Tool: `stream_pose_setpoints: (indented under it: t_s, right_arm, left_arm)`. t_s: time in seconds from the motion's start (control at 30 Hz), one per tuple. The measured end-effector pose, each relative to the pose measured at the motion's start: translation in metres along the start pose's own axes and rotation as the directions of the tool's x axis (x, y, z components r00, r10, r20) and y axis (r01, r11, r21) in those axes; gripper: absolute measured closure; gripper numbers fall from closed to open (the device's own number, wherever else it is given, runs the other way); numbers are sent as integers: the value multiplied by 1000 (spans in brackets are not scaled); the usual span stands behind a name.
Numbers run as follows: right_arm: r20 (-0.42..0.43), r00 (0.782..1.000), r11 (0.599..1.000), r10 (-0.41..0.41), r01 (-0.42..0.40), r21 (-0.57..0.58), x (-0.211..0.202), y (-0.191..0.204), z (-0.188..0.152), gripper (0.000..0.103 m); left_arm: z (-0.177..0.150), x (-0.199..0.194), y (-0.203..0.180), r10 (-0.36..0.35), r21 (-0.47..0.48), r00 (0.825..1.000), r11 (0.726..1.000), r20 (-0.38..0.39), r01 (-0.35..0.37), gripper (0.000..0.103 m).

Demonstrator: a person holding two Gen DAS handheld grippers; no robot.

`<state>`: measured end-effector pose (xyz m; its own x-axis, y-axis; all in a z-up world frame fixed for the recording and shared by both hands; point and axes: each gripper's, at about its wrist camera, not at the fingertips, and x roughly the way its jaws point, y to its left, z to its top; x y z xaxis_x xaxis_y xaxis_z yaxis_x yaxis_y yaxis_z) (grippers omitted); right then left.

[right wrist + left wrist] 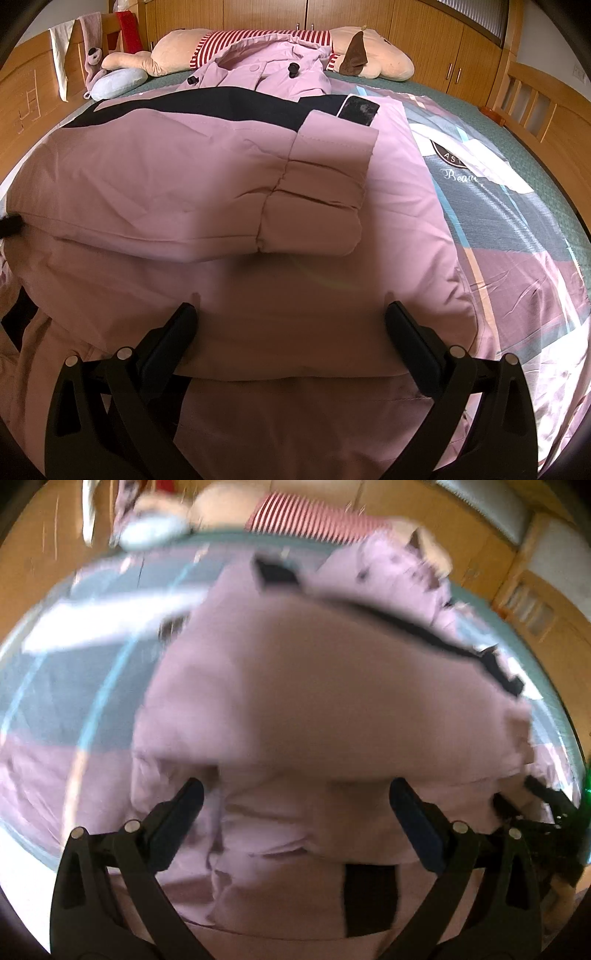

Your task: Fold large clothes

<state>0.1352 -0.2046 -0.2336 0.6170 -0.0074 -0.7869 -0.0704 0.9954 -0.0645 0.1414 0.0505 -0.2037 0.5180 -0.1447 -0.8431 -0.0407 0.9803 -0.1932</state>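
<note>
The bed (517, 206) carries a pink coat (184, 177) spread across its middle, a sleeve (317, 192) folded over the body. A plush toy (369, 55) lies beyond the coat's hood. The right gripper (291, 325) hangs over the coat's hem, jaws apart. The left gripper (295, 808), blurred, seems likewise spread over the coat.

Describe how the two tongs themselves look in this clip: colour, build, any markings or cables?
Both tongs, left and right, look alike: matte black frames with cut-out linkage arms joined by small round silver pins. Each finger ends in a flat, elongated dark pad, which looks slightly navy in the left view. No cables, labels or sleeves are visible in either view.
</note>
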Motion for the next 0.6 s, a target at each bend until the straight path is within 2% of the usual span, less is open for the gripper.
stream_pose_setpoints:
  t_s: [0.03, 0.1, 0.33, 0.5, 0.57, 0.6]
  right_arm:
    - [0, 1000, 1000, 0, 0, 0, 0, 0, 0, 1]
    - [0, 1000, 1000, 0, 0, 0, 0, 0, 0, 1]
    - [0, 1000, 1000, 1, -1, 1, 0, 0, 0, 1]
    - [11, 999, 999, 43, -44, 25, -7, -6, 0, 1]
    - [65, 995, 993, 71, -77, 93, -25, -14, 1, 1]
    - [156, 983, 978, 95, -122, 168, -47, -23, 3, 1]
  left_arm:
    - [-3, 6, 6, -17, -29, 1000, 999, -17, 17, 2]
    - [-3, 5, 8, -29, -39, 1000, 999, -3, 29, 2]
    - [-11, 8, -6, 31, 14, 999, 999, 32, -31, 2]
    - [-6, 11, -3, 27, 7, 999, 1000, 29, -28, 2]
    - [-7, 11, -2, 35, 10, 999, 999, 26, -35, 2]
    - [-8, 11, -2, 35, 10, 999, 999, 28, -35, 2]
